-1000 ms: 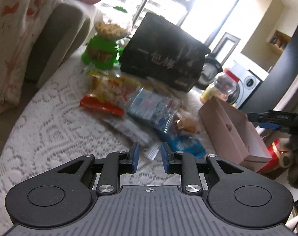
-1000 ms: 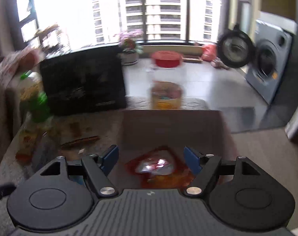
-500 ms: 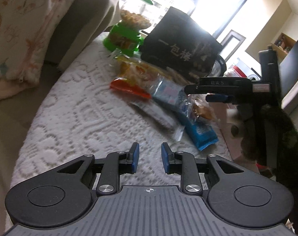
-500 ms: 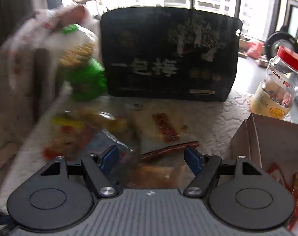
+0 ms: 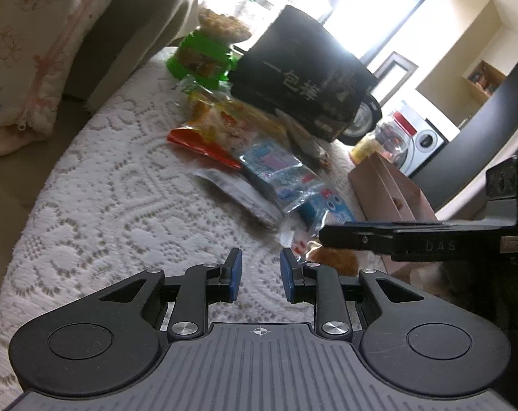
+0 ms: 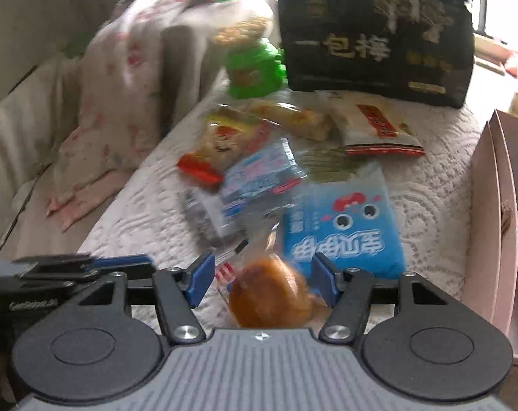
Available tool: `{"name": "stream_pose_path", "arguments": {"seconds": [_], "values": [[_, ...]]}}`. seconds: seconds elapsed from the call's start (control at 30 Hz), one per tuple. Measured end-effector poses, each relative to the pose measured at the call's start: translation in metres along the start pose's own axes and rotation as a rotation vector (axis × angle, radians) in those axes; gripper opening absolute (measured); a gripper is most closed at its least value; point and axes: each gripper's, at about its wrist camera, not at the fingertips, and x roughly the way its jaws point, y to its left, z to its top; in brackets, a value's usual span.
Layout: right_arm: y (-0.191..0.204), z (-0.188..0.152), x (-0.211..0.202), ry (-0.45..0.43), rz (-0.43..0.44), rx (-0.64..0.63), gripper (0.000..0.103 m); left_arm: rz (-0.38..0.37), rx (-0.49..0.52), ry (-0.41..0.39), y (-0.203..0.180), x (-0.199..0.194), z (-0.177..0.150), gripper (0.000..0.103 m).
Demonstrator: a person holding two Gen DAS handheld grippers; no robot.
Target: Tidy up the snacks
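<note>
Snacks are lying in a messy pile on the white lace cloth (image 5: 98,205), and we are looking at them from 2 sides. Closest to us, a round brown bun in a clear wrapper (image 6: 270,296) is sitting between the blue pads of our right gripper (image 6: 260,279). Its jaws are wide apart w/ the bun in the gap, but we can't tell if the pads are touching it. Our left gripper (image 5: 260,272) is hanging over bare cloth just beside the bun, jaws only a little apart, holding nothing.

Just past the bun, a blue pack w/ cartoon eyes (image 6: 342,229) is lying flat. Next to it on the left, a clear bag of blue & white sweets (image 6: 262,174) is resting partly on other packs. A yellow & red snack bag (image 6: 221,147) is lying further left. A white pack w/ a red label (image 6: 378,126) is lying behind those.

On the right, a pink cardboard box (image 6: 495,212) is standing open, w/ a red wrapper showing inside.

At the back, a green-based jar of nuts (image 6: 252,65) is standing beside a big black bag w/ gold letters (image 6: 375,34).
</note>
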Motion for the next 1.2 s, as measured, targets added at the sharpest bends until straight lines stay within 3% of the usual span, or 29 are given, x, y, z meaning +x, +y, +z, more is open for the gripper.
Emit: {"name": "stream_pose_path", "arguments": {"seconds": [0.17, 0.3, 0.47, 0.6, 0.77, 0.8, 0.93, 1.2], "values": [[-0.003, 0.012, 0.000, -0.092, -0.148, -0.024, 0.070, 0.024, 0.011, 0.005, -0.003, 0.000, -0.001, 0.027], [-0.024, 0.029, 0.027, -0.056, -0.217, 0.023, 0.071, 0.033, 0.011, 0.020, -0.004, 0.001, -0.003, 0.027], [-0.049, 0.034, 0.045, -0.010, -0.124, 0.160, 0.081, 0.017, 0.012, 0.046, -0.003, -0.001, -0.008, 0.027], [-0.037, 0.024, 0.043, 0.011, -0.108, 0.104, 0.085, 0.016, 0.005, 0.051, -0.002, -0.002, -0.008, 0.027], [-0.006, -0.002, 0.022, 0.002, -0.135, -0.030, 0.076, -0.002, 0.022, 0.068, -0.009, -0.006, -0.010, 0.027], [0.000, -0.009, 0.016, -0.003, -0.136, -0.051, 0.059, -0.006, 0.024, 0.072, -0.011, -0.007, -0.012, 0.027], [0.008, -0.035, -0.010, -0.003, -0.102, -0.022, 0.047, -0.022, 0.030, 0.083, -0.018, -0.007, -0.015, 0.028], [0.005, -0.090, -0.032, -0.008, -0.060, 0.024, 0.047, 0.071, 0.118, 0.087, -0.047, -0.008, -0.020, 0.028]]}}
